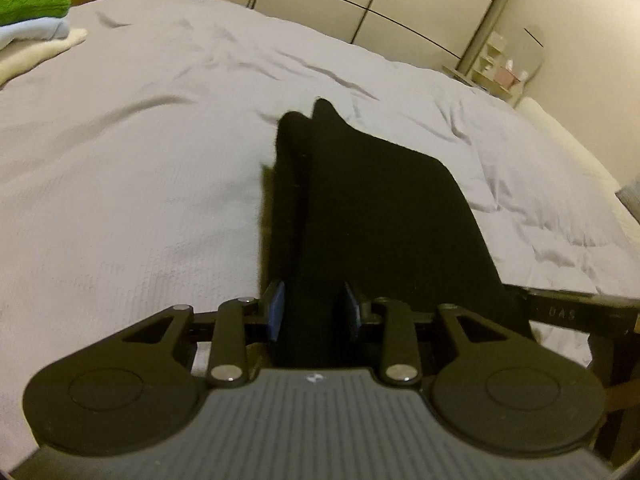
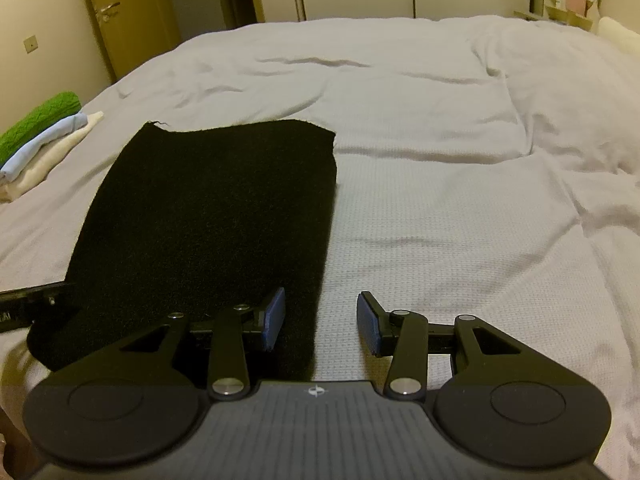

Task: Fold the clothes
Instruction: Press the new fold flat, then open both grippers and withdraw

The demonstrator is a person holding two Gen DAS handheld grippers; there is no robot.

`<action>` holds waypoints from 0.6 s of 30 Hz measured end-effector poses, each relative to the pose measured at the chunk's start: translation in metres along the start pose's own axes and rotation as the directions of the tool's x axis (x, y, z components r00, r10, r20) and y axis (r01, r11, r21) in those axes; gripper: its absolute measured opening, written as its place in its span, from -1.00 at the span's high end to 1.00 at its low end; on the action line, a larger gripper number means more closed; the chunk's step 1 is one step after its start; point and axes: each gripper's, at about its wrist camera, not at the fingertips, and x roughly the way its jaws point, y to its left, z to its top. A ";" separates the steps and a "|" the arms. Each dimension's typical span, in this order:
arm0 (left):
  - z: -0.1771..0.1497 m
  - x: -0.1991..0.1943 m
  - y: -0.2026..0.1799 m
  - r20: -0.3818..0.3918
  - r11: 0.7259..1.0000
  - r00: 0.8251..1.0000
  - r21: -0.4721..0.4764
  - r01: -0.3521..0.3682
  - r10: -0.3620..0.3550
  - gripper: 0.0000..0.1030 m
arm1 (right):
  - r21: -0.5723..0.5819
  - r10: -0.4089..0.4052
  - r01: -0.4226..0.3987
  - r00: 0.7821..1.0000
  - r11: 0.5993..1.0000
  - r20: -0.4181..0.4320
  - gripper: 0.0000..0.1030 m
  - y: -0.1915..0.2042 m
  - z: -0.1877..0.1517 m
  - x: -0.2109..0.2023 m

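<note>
Folded pile [image 2: 36, 140]: far left on the bed [image 2: 440, 220].
Black garment [image 2: 208, 216]: flat mid-bed, folded narrow.
Left tool [image 1: 314, 310]: pads partly apart, astride the near hem, grip uncertain.
Right tool [image 2: 320, 320]: part-open, empty, straddling the right edge.
Advice: pinch both near corners evenly before folding away.

Black cloths: one [image 2: 208, 216] is counted, laid flat on the bed [image 2: 440, 200].
Folded garments: three are counted in one stack [image 2: 44, 140] left of the black cloth: green, light blue, cream.
Grippers: two are counted, left gripper [image 1: 316, 310], right gripper [image 2: 320, 320].
Beds: one.
</note>
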 end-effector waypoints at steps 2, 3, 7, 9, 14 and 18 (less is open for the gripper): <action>0.002 -0.004 -0.004 -0.006 0.999 0.999 0.009 -0.032 0.032 0.40 | -0.004 0.004 -0.004 1.000 1.000 -0.002 0.11 -0.002 0.001 0.000; 0.003 -0.009 -0.007 -0.002 0.999 0.999 0.015 -0.046 0.046 0.42 | 0.003 0.007 -0.007 1.000 1.000 -0.005 0.04 -0.004 0.002 -0.001; 0.005 -0.038 -0.018 0.052 0.997 0.996 0.021 -0.072 0.071 0.48 | 0.091 0.037 -0.040 0.999 0.995 0.026 -0.44 -0.026 0.004 -0.014; 0.000 -0.054 -0.022 0.087 0.999 0.995 0.021 -0.044 0.042 0.48 | 0.146 0.093 -0.102 0.993 0.984 0.071 -0.47 -0.039 -0.003 -0.028; -0.016 -0.058 -0.033 0.067 0.998 0.997 0.052 -0.042 0.038 0.48 | 0.151 0.188 -0.213 0.969 0.965 0.162 -0.35 -0.046 -0.024 -0.060; -0.027 -0.039 -0.040 0.036 0.988 0.993 0.107 -0.116 0.113 0.48 | 0.065 0.223 -0.233 0.966 0.970 0.126 0.36 -0.025 -0.039 -0.063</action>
